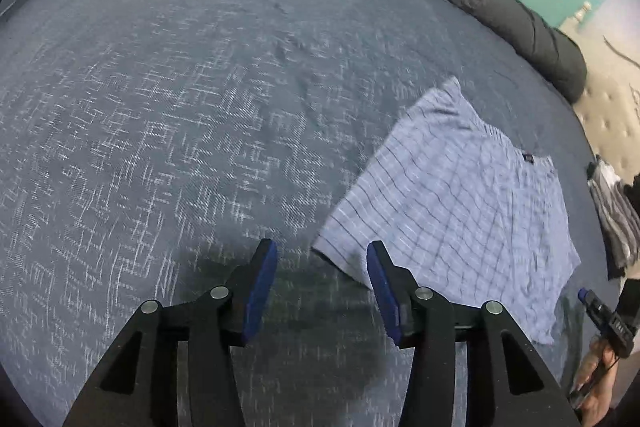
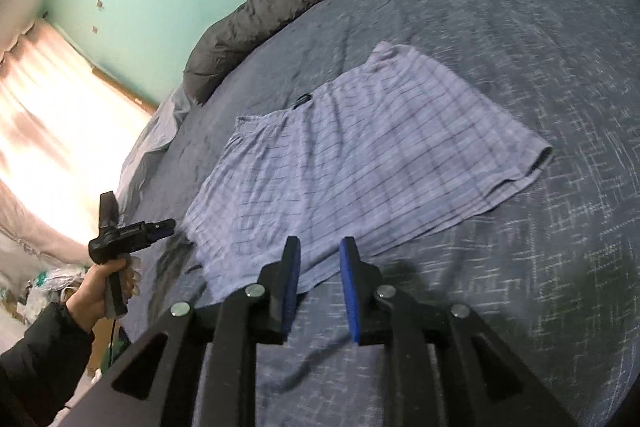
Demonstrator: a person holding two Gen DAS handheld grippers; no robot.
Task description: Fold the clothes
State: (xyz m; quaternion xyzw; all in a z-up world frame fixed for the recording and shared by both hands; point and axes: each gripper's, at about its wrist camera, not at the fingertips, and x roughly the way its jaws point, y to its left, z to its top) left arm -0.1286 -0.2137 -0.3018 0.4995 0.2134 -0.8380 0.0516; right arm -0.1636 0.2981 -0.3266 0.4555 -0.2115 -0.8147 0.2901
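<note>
We saw the folded checked garment (image 2: 360,147) lying flat on the bed (image 2: 540,27), just ahead of our right tongs (image 2: 320,247); the left tongs (image 1: 322,251) sat off its corner, both released and empty.

I see a bed (image 2: 520,39) under a dark blue cover with pale woven flecks. A light blue checked garment (image 2: 360,155) lies flat on it, toward one side edge. A rolled dark grey duvet (image 2: 288,3) runs along the bed's far edge.
</note>
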